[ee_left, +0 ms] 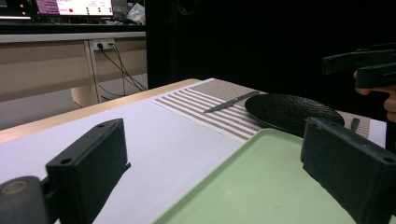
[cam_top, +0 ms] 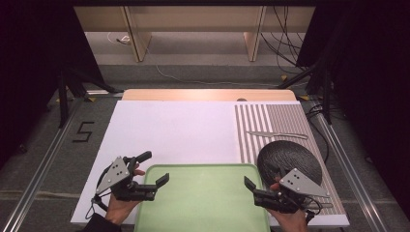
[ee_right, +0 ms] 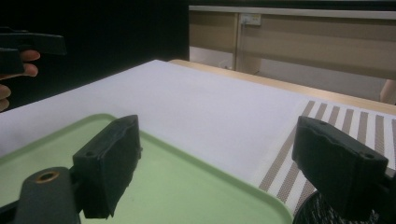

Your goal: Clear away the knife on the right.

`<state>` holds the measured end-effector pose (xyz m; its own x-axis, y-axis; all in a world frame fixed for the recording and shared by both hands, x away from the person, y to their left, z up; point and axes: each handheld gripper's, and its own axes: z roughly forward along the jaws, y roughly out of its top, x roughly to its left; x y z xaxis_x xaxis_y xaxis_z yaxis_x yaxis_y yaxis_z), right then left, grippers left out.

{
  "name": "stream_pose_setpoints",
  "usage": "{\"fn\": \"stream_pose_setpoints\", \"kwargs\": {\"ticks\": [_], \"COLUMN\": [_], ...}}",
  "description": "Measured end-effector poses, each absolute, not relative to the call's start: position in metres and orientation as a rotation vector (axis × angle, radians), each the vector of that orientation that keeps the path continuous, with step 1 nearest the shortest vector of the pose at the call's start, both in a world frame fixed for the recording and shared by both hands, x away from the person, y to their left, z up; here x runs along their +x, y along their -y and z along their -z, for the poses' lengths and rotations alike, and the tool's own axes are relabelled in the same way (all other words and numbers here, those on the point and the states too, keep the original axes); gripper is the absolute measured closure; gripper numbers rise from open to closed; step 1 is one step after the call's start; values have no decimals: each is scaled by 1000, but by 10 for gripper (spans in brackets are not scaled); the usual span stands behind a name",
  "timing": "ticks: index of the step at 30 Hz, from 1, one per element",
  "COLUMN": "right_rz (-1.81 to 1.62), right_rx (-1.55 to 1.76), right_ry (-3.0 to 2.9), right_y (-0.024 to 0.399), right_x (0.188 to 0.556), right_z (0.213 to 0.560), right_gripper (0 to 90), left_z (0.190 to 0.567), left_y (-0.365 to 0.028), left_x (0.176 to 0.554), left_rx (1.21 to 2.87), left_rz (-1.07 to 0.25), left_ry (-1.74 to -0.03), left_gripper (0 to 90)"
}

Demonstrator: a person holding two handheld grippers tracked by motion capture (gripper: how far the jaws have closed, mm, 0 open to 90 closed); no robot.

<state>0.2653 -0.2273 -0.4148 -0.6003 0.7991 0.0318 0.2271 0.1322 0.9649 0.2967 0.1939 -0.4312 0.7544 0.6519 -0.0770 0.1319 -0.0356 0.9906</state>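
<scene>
High view: a green tray (cam_top: 203, 166) lies at the near edge of the table, on a white sheet (cam_top: 169, 130). The left gripper (cam_top: 153, 169) hangs at the tray's near-left corner and the right gripper (cam_top: 251, 186) at its right edge. Both have their jaws spread wide with nothing between them, and neither touches the tray. To the right, a black plate (cam_top: 290, 158) sits on a striped mat (cam_top: 270, 121), its left rim just beside the tray's far-right corner. A knife (cam_top: 276, 134) lies on the mat beyond the plate. The tray is empty. It looks like thin, stiff moulded plastic — light, smooth and probably a bit slippery — so the raised rim is the place to take hold, 1 gripper on each side to keep it level. The only writing here is a "5" taped on the floor (cam_top: 83, 131) at the left.

Left gripper view: the 2 black jaws stand open over the tray's left edge (ee_left: 261, 186), 1 above the white sheet and 1 above the green. The plate (ee_left: 292, 112) and knife (ee_left: 231, 101) lie farther off. The plate's pebbled surface suggests ceramic — heavier and breakable. A screen (ee_left: 74, 6) at the top left shows text too small to read.

Right gripper view: the jaws gape over the tray's right rim (ee_right: 224, 175), with the mat's stripes (ee_right: 299, 154) beside it. No brand or label shows on the tray.
</scene>
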Motion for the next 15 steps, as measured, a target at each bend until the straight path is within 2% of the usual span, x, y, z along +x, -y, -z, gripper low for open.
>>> {"fn": "stream_pose_setpoints", "kwargs": {"ticks": [15], "right_rz": [-1482], "right_rx": [981], "right_ry": [-1899], "right_y": [229], "right_x": [265], "right_z": [413], "right_gripper": [168], "left_z": [431], "left_y": [-194], "left_x": [296], "left_rx": [1574], "left_rz": [-477], "left_ry": [-644], "left_gripper": [71]}}
